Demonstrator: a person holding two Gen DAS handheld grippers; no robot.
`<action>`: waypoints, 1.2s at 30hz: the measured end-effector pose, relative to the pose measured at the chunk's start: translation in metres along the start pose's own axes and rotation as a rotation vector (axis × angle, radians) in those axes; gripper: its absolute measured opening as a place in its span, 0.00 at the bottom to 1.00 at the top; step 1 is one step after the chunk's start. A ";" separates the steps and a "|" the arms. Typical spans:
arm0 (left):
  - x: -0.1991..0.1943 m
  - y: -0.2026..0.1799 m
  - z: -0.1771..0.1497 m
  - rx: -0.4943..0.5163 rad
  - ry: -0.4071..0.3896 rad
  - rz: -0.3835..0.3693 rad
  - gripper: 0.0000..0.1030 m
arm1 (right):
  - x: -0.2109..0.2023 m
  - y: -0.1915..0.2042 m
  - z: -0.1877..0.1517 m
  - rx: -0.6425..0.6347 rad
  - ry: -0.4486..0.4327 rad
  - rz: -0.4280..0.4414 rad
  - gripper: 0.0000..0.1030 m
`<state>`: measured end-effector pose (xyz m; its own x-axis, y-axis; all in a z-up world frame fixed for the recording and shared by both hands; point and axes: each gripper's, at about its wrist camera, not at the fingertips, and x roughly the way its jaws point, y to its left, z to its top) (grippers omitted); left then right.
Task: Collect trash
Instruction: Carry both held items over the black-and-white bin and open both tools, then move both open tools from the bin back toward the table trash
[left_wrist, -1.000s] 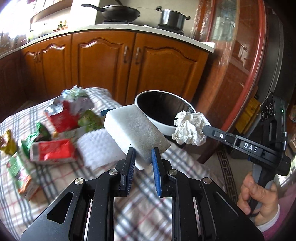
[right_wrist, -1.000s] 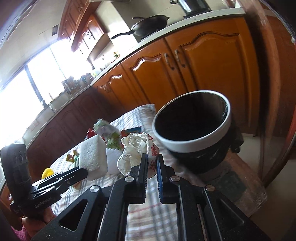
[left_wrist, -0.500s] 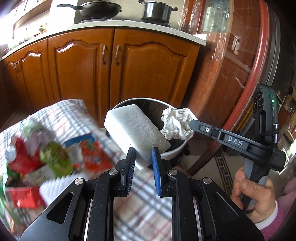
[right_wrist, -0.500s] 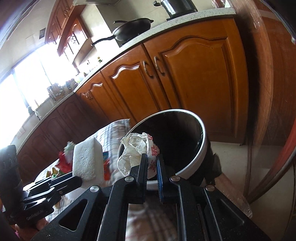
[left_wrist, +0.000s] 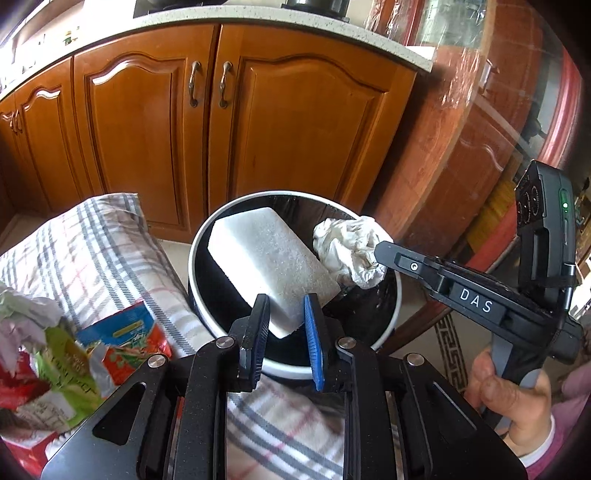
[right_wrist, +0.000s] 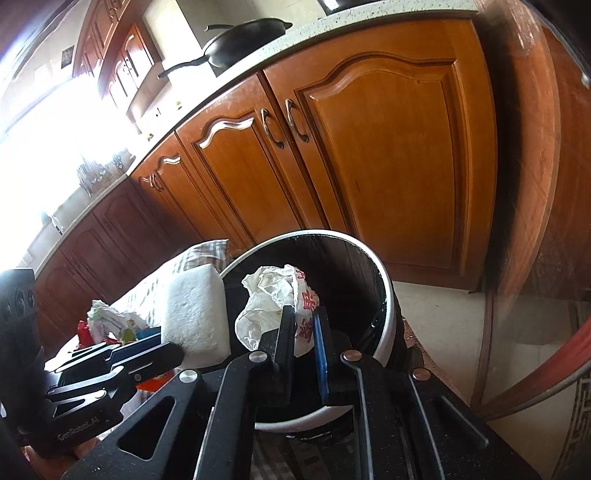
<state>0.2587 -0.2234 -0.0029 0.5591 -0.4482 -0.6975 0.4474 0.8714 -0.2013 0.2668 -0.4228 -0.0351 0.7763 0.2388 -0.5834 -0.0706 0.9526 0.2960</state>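
Observation:
My left gripper (left_wrist: 285, 308) is shut on a white foam block (left_wrist: 269, 262) and holds it over the mouth of a round black bin with a white rim (left_wrist: 192, 251). My right gripper (right_wrist: 303, 321) is shut on a crumpled white plastic bag (right_wrist: 273, 299), also held over the bin (right_wrist: 384, 325). In the left wrist view the bag (left_wrist: 349, 251) hangs at the tip of the right gripper, just right of the foam. In the right wrist view the foam (right_wrist: 194, 314) sits at the bin's left rim.
A table with a plaid cloth (left_wrist: 99, 251) stands left of the bin, with several snack wrappers (left_wrist: 74, 354) on it. Wooden kitchen cabinets (left_wrist: 258, 122) stand behind the bin. A curved wood-and-glass cabinet (left_wrist: 480, 147) is close on the right.
Both grippers have moved from over the table toward the bin. The foam block and the crumpled bag now hang over the bin's opening, still held.

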 end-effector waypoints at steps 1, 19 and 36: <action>0.003 -0.002 0.003 -0.001 0.005 -0.002 0.21 | 0.002 -0.001 0.000 0.002 0.003 -0.001 0.13; -0.049 0.009 -0.042 -0.066 -0.072 0.042 0.73 | -0.023 0.004 -0.015 0.067 -0.045 0.062 0.93; -0.128 0.074 -0.124 -0.257 -0.097 0.108 0.75 | -0.044 0.069 -0.085 0.050 0.014 0.168 0.95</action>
<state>0.1334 -0.0763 -0.0138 0.6634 -0.3561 -0.6581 0.1967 0.9315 -0.3058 0.1746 -0.3514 -0.0535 0.7476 0.3965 -0.5328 -0.1670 0.8886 0.4272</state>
